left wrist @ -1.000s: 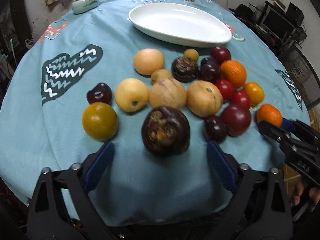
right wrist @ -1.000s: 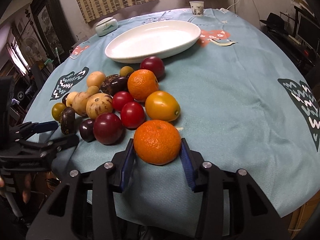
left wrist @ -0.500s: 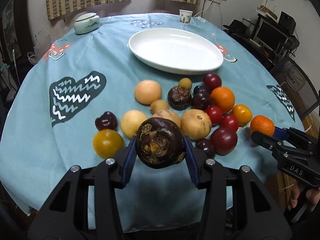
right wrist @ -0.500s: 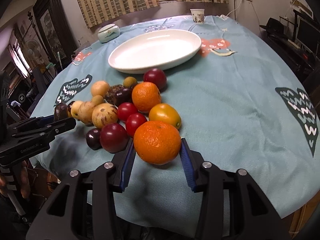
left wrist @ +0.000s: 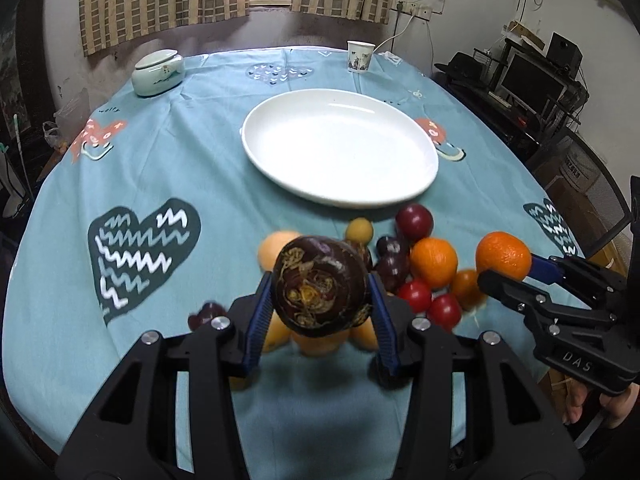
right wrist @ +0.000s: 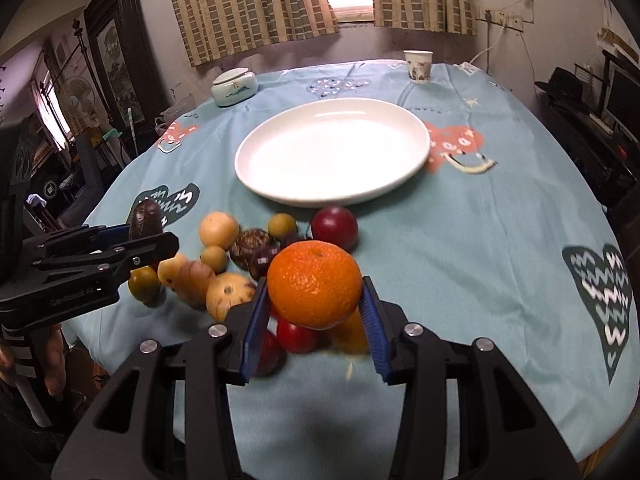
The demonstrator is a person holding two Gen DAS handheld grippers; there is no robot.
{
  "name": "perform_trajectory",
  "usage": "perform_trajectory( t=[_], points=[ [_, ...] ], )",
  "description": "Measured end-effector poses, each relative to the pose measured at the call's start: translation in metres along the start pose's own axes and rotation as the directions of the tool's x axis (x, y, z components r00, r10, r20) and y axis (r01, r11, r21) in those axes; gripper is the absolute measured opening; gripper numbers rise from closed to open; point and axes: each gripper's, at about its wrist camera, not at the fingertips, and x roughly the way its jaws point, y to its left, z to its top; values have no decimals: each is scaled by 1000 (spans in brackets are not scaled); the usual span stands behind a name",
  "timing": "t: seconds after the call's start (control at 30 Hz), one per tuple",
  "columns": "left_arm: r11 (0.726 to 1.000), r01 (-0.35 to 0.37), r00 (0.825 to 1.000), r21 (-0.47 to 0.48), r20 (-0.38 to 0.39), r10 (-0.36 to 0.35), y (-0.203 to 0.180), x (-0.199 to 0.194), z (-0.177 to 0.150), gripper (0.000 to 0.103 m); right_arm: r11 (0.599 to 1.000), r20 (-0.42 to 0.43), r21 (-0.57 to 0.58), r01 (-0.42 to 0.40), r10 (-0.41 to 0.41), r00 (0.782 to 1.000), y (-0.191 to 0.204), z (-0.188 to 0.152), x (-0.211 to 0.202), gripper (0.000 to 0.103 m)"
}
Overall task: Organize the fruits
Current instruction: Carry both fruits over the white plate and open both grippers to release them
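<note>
My left gripper (left wrist: 320, 300) is shut on a dark purple wrinkled fruit (left wrist: 320, 282) and holds it above the table. My right gripper (right wrist: 314, 304) is shut on an orange mandarin (right wrist: 314, 284), also lifted; in the left wrist view that mandarin (left wrist: 503, 256) shows at the right. A heap of fruits (left wrist: 404, 264) lies on the blue cloth under both grippers: plums, tomatoes, oranges, yellow fruits. Beyond the heap stands an empty white oval plate (left wrist: 340, 148) (right wrist: 332, 156). In the right wrist view the left gripper (right wrist: 132, 240) enters from the left with the dark fruit (right wrist: 145, 218).
A lidded ceramic pot (left wrist: 158, 72) and a paper cup (left wrist: 360, 56) stand at the table's far edge. The round table (left wrist: 160, 152) drops off on all sides. Shelves with a monitor (left wrist: 532, 80) stand to the right. A person's hand (right wrist: 52, 364) holds the left gripper.
The left gripper closed on the dark purple fruit and lifted it off the cloth. The right gripper rose with the mandarin. Both views now look further up the table.
</note>
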Motion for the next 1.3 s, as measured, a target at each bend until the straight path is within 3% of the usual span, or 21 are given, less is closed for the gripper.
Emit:
perform_trajectory(
  t=[0.1,0.27,0.4,0.47,0.67,0.83,0.9,0.93,0.97,1.03,1.13,1.2,1.3],
  points=[
    [1000,-10,1000,-7,2,10,6,13,28,47,999,-21,-6,-37,37,999,-4,27,13,45],
    [999,-38,999,13,-21,38,12,53,100,47,999,-37,-28,-25,24,999,-17,96,47,45],
    [999,-46,996,-12,-72,45,24,104,162,47,999,-87,-34,5,-8,996,-35,154,104,45],
    [999,-10,992,-45,-129,4,30,140,187,47,999,-124,-42,16,-21,992,-41,168,133,45],
    [998,-10,979,-64,-205,-3,33,199,209,47,998,-206,-58,23,-34,978,-56,199,199,45],
    [997,-7,974,-72,-227,-9,33,217,216,47,998,-226,-65,23,-38,973,-60,203,216,45],
    [996,1,974,-84,-225,-20,33,215,217,49,998,-221,-58,26,-39,975,-61,203,217,45],
    [996,11,977,-91,-213,-30,33,212,219,56,998,-217,-58,34,-46,975,-61,204,217,47],
    [996,15,979,-93,-203,-33,32,207,220,66,997,-213,-63,48,-60,975,-61,204,215,58],
    [997,9,986,-81,-165,-22,30,189,222,69,994,-193,-79,75,-89,977,-60,206,207,67],
    [997,28,992,-70,-122,-36,30,153,220,69,991,-157,-99,92,-106,982,-55,206,176,67],
    [997,40,996,-65,-76,-45,32,120,211,76,991,-133,-95,92,-104,986,-52,202,145,68],
    [999,0,1000,-41,6,1,34,71,185,89,994,-102,-78,71,-79,992,-46,181,99,77]
  ],
)
